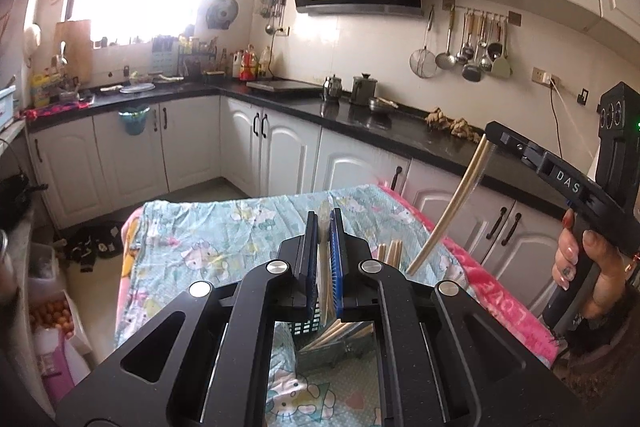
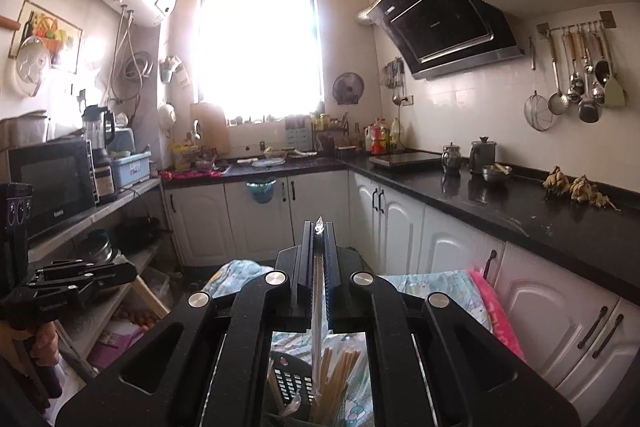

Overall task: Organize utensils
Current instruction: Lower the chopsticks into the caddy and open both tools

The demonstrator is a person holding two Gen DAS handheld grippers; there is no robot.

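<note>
A table covered with a pale blue cartoon-print cloth (image 1: 208, 227) stretches ahead of and beneath both tools, with a pink towel (image 1: 508, 291) along its right edge. Directly below each tool's jaws stands a black perforated utensil holder (image 2: 290, 385), already holding several wooden chopsticks (image 2: 340, 367) that lean to one side. The right gripper (image 1: 494, 135) is seen from the left wrist view up and to the right, held by a hand (image 1: 588, 263); its jaws are clamped on the top end of a wrapped pair of chopsticks (image 1: 448, 211) that slants down toward the holder. The left gripper (image 1: 325, 223) has its blue-padded jaws narrowed tight on another wrapped chopstick pair (image 1: 323, 267), which runs between the pads and down toward the holder.
</note>
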